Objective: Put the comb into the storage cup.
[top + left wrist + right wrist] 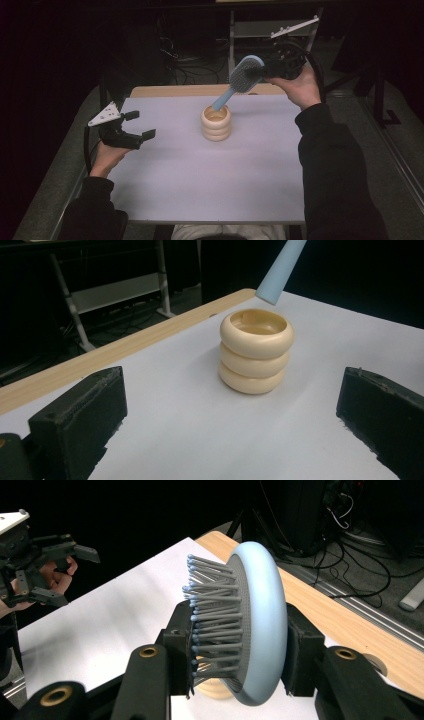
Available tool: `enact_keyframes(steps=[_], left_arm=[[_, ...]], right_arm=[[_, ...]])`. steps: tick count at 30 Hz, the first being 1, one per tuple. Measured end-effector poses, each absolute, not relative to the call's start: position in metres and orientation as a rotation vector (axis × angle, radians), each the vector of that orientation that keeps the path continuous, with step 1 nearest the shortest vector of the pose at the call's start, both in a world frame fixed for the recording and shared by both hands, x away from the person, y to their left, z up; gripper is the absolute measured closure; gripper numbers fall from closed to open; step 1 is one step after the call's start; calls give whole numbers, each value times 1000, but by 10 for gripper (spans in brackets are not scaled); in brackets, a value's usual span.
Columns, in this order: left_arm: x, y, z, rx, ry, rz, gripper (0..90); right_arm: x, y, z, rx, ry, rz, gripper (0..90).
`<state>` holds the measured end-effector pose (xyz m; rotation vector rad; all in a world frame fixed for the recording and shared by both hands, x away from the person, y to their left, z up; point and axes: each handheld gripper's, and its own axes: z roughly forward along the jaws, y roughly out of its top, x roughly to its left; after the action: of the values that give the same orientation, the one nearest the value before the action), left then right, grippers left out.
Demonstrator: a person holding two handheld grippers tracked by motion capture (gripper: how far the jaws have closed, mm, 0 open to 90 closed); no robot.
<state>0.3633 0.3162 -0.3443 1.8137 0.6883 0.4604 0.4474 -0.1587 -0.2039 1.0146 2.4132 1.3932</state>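
We clamp the hairbrush (243, 75) head in the right gripper (260, 71), left gripper (136, 125) agape, handle poised above the ringed holder (216, 123); next, lower straight in.

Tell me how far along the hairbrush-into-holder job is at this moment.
Done: the right tool is shut on the hairbrush head, lifted clear of the table. In hand: its handle tip hangs at the rim of the ringed holder. Left: lower it in and release. The left tool hovers open.

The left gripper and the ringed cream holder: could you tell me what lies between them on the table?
Nothing: the high view shows bare white tabletop between the open left gripper and the holder.
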Motion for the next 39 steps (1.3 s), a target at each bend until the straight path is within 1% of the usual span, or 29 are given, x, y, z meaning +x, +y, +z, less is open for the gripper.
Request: enact_keyframes(steps=[13, 29, 34, 39], left_arm=[[358, 331, -368, 1777, 750, 453, 0], [346, 344, -377, 1723, 763, 451, 0], [343, 341, -381, 1736, 748, 469, 0], [343, 342, -385, 1733, 762, 455, 0]], right_arm=[[461, -138, -224, 1016, 2462, 1316, 551], [470, -124, -247, 1044, 2487, 1263, 551], [473, -119, -260, 1044, 2501, 1254, 551], [476, -116, -272, 1059, 2514, 1246, 551]])
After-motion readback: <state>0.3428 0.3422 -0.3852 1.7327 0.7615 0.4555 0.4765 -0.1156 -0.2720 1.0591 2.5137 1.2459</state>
